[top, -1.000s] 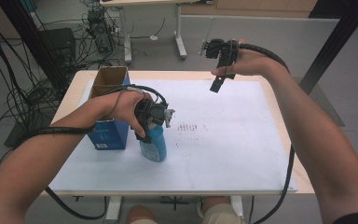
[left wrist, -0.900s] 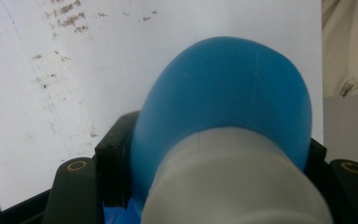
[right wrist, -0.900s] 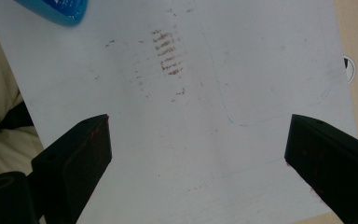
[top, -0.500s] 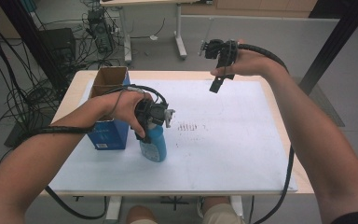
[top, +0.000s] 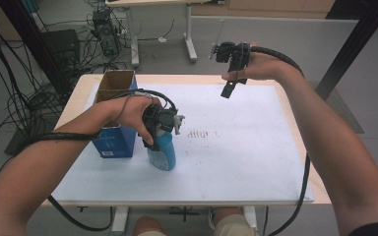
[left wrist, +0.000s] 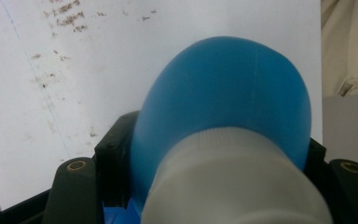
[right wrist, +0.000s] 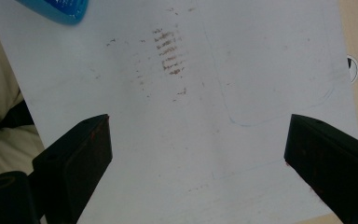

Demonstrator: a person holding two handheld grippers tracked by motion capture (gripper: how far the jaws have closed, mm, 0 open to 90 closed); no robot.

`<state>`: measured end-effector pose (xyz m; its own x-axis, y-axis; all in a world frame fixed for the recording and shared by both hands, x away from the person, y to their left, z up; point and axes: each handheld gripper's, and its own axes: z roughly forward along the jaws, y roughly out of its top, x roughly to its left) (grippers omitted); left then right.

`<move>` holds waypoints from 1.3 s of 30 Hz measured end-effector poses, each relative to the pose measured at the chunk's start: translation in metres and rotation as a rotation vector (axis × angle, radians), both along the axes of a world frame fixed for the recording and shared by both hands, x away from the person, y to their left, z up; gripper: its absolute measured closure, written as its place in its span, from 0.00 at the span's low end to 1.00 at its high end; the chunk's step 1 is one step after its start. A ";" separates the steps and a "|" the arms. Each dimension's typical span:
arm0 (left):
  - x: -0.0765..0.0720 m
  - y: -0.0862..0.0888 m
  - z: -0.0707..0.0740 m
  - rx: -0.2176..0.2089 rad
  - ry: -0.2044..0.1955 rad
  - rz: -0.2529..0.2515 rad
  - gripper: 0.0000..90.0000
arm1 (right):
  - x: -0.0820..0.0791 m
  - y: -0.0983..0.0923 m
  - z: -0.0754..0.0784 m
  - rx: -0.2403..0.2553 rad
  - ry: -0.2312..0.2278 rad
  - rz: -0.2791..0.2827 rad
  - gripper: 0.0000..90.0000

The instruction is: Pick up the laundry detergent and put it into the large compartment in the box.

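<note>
A blue bottle (top: 162,153) with a white cap stands upright on the white sheet (top: 246,157), just right of a blue carton. My left gripper (top: 158,129) comes down from above and is shut on its neck. In the left gripper view the black jaws flank the bottle's blue shoulder (left wrist: 223,88) and white cap (left wrist: 235,186). My right gripper (top: 230,81) hangs in the air over the table's far edge, pointing down. Its jaws stand wide apart with nothing between them, and my right gripper (right wrist: 198,128) looks down on bare sheet.
An open-topped blue carton (top: 113,105) stands at the sheet's left edge, touching or nearly touching the bottle. Brown smudges (top: 202,133) mark the sheet's middle. The wooden table's rim (top: 320,184) borders the sheet. Cables and desk legs lie on the floor beyond.
</note>
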<state>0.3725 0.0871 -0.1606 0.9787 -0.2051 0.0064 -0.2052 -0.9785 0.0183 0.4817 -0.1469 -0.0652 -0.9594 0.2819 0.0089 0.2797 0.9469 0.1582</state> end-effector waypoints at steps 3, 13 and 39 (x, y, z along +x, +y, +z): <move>0.001 -0.001 0.000 0.004 0.002 0.002 0.39 | 0.001 0.001 0.000 -0.007 0.003 0.005 0.08; 0.001 0.000 0.000 -0.001 0.006 0.013 0.39 | 0.001 0.002 -0.001 -0.010 0.003 0.005 0.08; 0.003 0.002 0.000 -0.012 0.012 0.024 0.39 | 0.003 0.007 -0.004 -0.016 0.007 0.005 0.08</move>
